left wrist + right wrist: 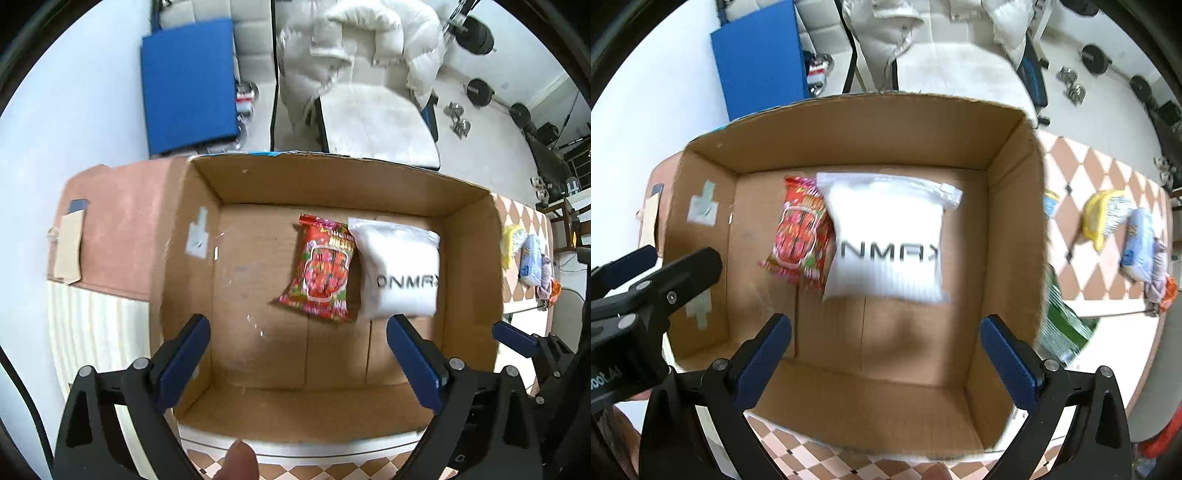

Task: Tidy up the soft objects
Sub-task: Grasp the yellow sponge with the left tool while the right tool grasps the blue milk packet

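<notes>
Both tools hang spread and empty over the box (207, 229): the left gripper (297, 354) toward its left half, the right gripper (886, 350) nearer the right wall. On the box floor the red packet (325, 269) lies touching the white bag (886, 236), while more soft packs (1123, 232) wait on the table (1082, 166) to the right, outside the box. Judging from this, the risk is a gripper clipping the right wall when reaching for those packs, shoving the box and its contents.

Blue mat (188, 88) — white jacket (362, 40)
</notes>
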`<action>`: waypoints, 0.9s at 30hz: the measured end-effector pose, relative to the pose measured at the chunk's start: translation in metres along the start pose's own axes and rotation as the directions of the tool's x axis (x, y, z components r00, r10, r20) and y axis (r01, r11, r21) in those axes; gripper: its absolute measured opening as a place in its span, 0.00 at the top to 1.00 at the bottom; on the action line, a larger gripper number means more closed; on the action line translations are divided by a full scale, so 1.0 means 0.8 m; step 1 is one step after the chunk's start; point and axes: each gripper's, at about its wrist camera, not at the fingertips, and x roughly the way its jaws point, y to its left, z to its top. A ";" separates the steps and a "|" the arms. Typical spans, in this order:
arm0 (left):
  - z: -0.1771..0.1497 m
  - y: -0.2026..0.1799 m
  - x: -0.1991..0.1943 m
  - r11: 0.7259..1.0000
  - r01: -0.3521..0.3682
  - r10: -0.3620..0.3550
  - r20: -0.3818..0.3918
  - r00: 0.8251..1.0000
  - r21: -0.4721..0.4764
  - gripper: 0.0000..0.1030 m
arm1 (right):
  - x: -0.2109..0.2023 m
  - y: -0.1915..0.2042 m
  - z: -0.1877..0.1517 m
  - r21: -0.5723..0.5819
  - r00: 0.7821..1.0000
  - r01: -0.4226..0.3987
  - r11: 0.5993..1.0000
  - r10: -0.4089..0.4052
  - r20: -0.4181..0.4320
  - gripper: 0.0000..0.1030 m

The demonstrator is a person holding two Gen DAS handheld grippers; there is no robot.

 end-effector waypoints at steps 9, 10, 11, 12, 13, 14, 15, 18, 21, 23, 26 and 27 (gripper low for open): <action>-0.049 -0.040 -0.046 0.998 -0.032 0.027 0.116 0.993 0.046 0.05 | -0.087 -0.033 -0.040 0.013 0.991 -0.095 0.995 0.094 0.091 0.00; -0.050 -0.050 -0.053 0.998 -0.038 0.031 0.129 0.991 0.054 0.05 | -0.091 -0.046 -0.043 0.025 0.990 -0.111 0.994 0.108 0.093 0.00; -0.048 -0.065 -0.064 0.997 -0.040 0.030 0.145 0.989 0.067 0.05 | -0.098 -0.062 -0.044 0.036 0.989 -0.117 0.992 0.114 0.095 0.00; -0.045 -0.077 -0.072 0.996 -0.036 0.024 0.156 0.987 0.079 0.05 | -0.104 -0.079 -0.046 0.051 0.988 -0.123 0.991 0.117 0.101 0.00; -0.039 -0.096 -0.079 0.995 -0.027 0.009 0.170 0.985 0.101 0.05 | -0.111 -0.100 -0.047 0.069 0.987 -0.127 0.989 0.119 0.109 0.00; -0.032 -0.116 -0.084 0.992 -0.029 0.005 0.184 0.983 0.127 0.05 | -0.118 -0.126 -0.048 0.095 0.986 -0.131 0.987 0.119 0.116 0.00; -0.025 -0.135 -0.088 0.988 -0.038 0.007 0.199 0.980 0.152 0.05 | -0.125 -0.152 -0.048 0.122 0.986 -0.132 0.984 0.117 0.122 0.00; 0.010 -0.210 -0.091 0.962 -0.077 0.014 0.238 0.971 0.261 0.05 | -0.142 -0.236 -0.046 0.207 0.987 -0.116 0.971 0.089 0.136 0.00; 0.053 -0.291 -0.063 0.916 -0.091 0.007 0.211 0.977 0.390 0.06 | -0.138 -0.334 -0.031 0.321 0.989 -0.075 0.944 0.030 0.145 0.00; 0.078 -0.342 -0.035 0.876 -0.147 0.054 0.209 0.976 0.459 0.14 | -0.117 -0.394 -0.014 0.392 0.992 -0.071 0.917 0.023 0.126 0.00; 0.105 -0.409 0.023 0.800 -0.194 0.115 0.173 0.978 0.568 0.29 | -0.061 -0.467 0.014 0.483 0.994 -0.102 0.870 0.073 0.079 0.03; 0.113 -0.426 0.044 0.782 -0.200 0.134 0.153 0.979 0.590 0.35 | -0.042 -0.485 0.023 0.505 0.995 -0.098 0.857 0.080 0.057 0.10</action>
